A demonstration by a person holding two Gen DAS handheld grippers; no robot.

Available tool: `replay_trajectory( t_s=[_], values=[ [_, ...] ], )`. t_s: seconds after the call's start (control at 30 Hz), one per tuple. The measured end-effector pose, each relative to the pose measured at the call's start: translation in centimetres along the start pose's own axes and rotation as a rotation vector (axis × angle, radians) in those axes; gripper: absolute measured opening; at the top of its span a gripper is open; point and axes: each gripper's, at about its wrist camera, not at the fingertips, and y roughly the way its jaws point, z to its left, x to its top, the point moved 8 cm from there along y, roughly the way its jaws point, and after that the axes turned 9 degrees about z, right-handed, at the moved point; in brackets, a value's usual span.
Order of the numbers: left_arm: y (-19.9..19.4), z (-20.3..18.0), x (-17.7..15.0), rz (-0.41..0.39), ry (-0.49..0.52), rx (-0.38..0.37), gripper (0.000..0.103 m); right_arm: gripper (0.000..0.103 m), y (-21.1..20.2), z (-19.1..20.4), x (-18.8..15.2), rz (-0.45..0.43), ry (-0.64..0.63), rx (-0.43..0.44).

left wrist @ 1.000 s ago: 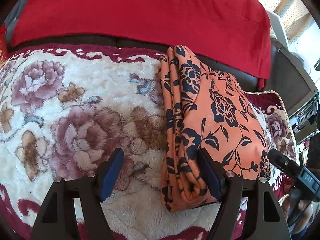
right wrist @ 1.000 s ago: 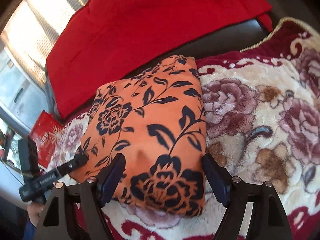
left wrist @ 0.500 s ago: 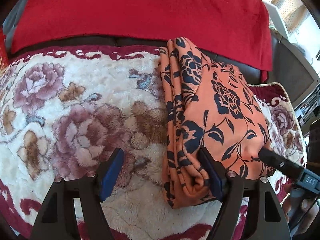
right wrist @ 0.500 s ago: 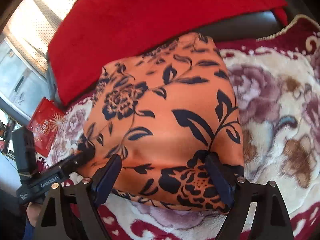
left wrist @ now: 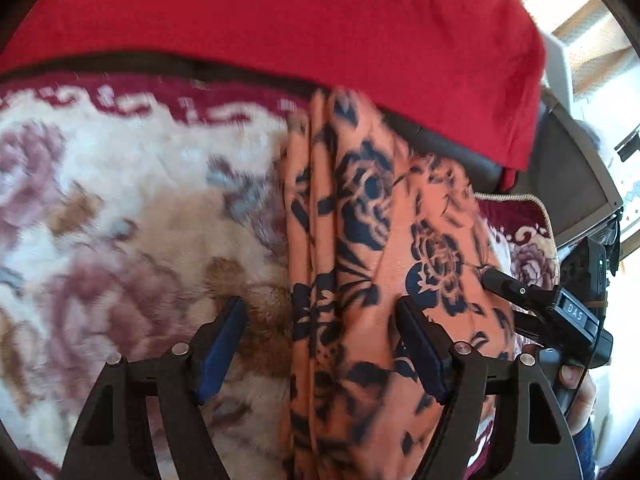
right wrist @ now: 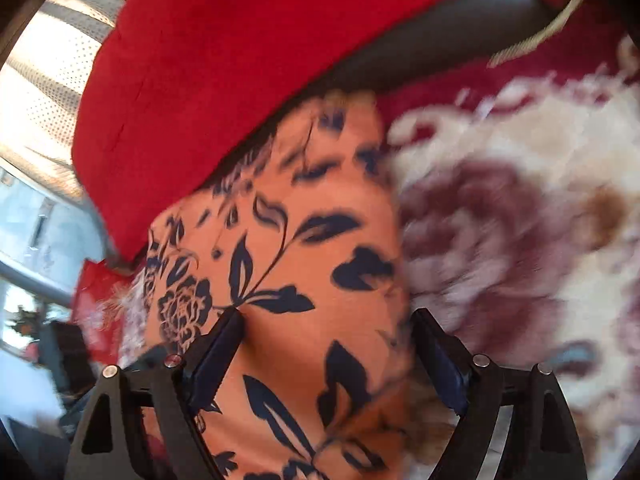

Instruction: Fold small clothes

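Observation:
The folded orange garment with dark blue flowers (left wrist: 384,248) lies on the floral blanket (left wrist: 120,208), its far end touching the red cushion. My left gripper (left wrist: 320,316) is open, its jaws astride the garment's folded left edge, the right finger (left wrist: 420,344) resting on top of the cloth. In the right wrist view the garment (right wrist: 304,264) fills the space between the wide-open jaws of my right gripper (right wrist: 324,328). The right gripper also shows in the left wrist view (left wrist: 532,300) at the garment's right edge.
A red cushion (left wrist: 304,20) lines the sofa back behind the blanket. The dark sofa seat edge (right wrist: 432,40) runs under it. A red packet (right wrist: 92,300) lies at the left of the right wrist view. A bright window stands beyond.
Both grippers have pushed forward and lower over the garment, which now reaches further between the jaws. The garment's far end has slid up against the red cushion.

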Motion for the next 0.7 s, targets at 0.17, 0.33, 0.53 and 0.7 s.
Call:
replay_trajectory(
  t_s=[0.17, 0.33, 0.53, 0.7],
  values=[
    [-2.1, -1.8, 0.3, -0.057, 0.086, 0.002, 0.024, 0.036, -3.1, 5.1, -0.6, -0.085, -0.209, -0.152],
    [0.3, -2.0, 0.2, -0.019, 0.094, 0.001, 0.046, 0.068, -2.0, 0.5, -1.4, -0.103, -0.068, -0.243],
    [-5.7, -1.8, -0.2, -0.142, 0.098, 0.005, 0.055, 0.081, -5.6, 0.1, -1.7, -0.204, -0.051, -0.115],
    [-4.5, -2.6, 4.9, -0.103, 0.088, -0.013, 0.058, 0.081, -6.6, 2.1, -2.5, -0.222, -0.084, -0.064]
  ],
)
